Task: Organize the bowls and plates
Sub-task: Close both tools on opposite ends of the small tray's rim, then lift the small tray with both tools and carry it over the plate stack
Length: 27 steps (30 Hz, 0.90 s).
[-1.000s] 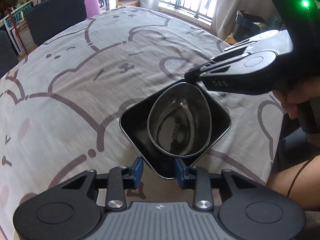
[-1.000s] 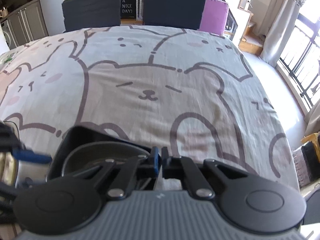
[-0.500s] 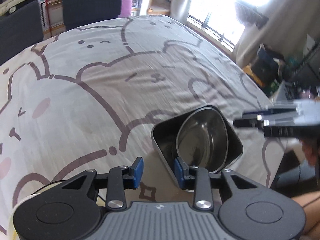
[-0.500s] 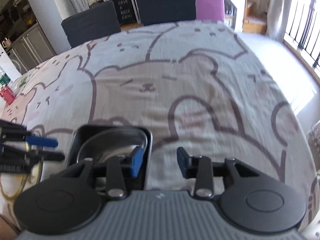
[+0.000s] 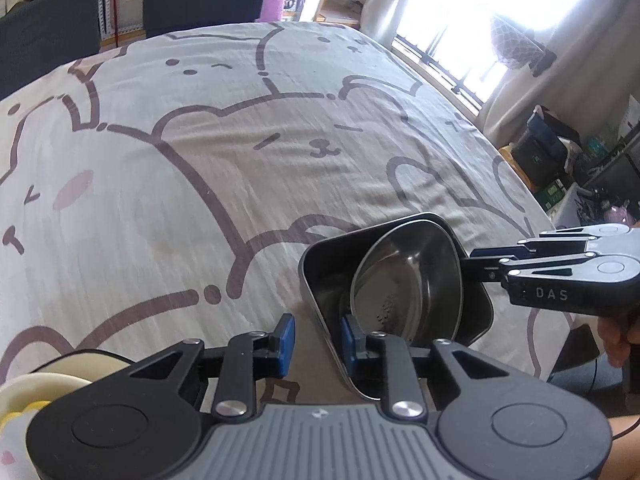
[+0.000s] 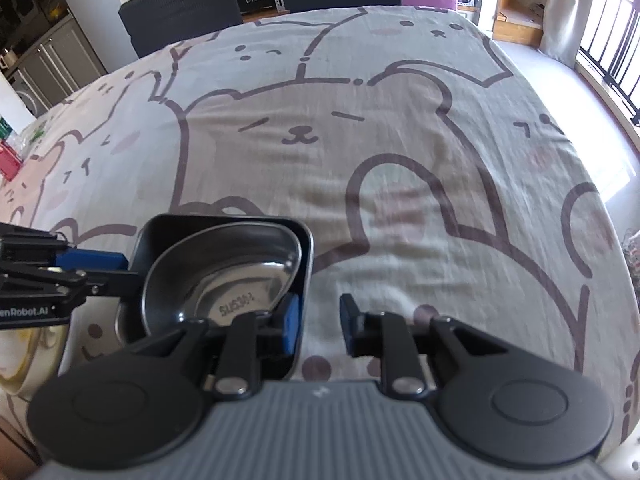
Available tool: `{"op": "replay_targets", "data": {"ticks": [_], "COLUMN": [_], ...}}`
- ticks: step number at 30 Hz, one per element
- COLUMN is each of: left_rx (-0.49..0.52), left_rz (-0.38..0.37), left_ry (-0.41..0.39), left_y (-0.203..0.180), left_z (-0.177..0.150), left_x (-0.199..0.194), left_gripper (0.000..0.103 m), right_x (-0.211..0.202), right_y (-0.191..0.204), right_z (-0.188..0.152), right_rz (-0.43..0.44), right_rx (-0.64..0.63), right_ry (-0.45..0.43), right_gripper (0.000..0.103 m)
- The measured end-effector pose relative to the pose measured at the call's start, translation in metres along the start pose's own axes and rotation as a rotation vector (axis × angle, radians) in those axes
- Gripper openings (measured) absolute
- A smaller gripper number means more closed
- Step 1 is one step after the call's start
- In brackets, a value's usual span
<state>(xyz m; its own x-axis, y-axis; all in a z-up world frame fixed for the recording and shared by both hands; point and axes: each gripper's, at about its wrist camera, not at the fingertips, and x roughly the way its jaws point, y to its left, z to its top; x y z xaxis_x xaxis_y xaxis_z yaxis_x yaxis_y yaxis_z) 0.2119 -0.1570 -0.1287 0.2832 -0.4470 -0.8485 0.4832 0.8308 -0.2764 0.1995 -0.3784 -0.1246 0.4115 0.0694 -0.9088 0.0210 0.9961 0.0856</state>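
Note:
A dark square plate [image 5: 328, 272] sits near the table's front edge with a tilted steel bowl [image 5: 408, 272] resting inside it. My left gripper [image 5: 317, 340] straddles the plate's near-left rim, one pad inside and one outside. Its jaws are closing and a gap still shows beside the wall. From the right wrist, the plate [image 6: 160, 236] and the bowl [image 6: 240, 276] lie at the lower left. My right gripper [image 6: 320, 320] straddles the plate's right rim, also closing, with its outer pad clear of the wall.
A cream dish [image 5: 40, 392] stands close to the left gripper's left side. The bear-print tablecloth [image 6: 360, 140] stretches away beyond the plate. Dark chairs [image 6: 180, 8] line the far side. The table's edge drops off at the right, toward the window.
The right gripper, shut on the bowl's rim a second ago, opened and left the bowl in the plate, then shifted to the plate's right rim. The left gripper rolled and its jaws narrowed.

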Motion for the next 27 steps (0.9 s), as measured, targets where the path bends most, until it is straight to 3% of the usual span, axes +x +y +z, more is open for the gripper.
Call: {"op": "replay_targets", "data": {"ticks": [10,13,21,27], "left_rx": [-0.086,-0.096,-0.138,-0.151], "left_rz": [-0.010,-0.011,-0.042,-0.042], "left_ry": [0.001,-0.003,0.020,0.008], "left_y": [0.0075,0.0065,0.0058,0.0057], "left_z": [-0.0017,-0.0015,-0.0029,-0.0049], "left_x": [0.0003,-0.0003,0.0048,0.0057], "left_gripper": [0.026,0.026,0.010,0.009], "right_x": [0.0039,-0.0004,-0.0011,0.0013], "right_y": [0.0041,0.0008,-0.0027,-0.0034], "right_z": [0.0014,0.0003,0.0007,0.0007], "right_rz": [0.008,0.047,0.072,0.071], "right_rx": [-0.032,-0.021,0.007,0.010], "right_ry": [-0.002,-0.003,0.004,-0.004], "right_gripper": [0.027,0.014,0.006,0.006]}}
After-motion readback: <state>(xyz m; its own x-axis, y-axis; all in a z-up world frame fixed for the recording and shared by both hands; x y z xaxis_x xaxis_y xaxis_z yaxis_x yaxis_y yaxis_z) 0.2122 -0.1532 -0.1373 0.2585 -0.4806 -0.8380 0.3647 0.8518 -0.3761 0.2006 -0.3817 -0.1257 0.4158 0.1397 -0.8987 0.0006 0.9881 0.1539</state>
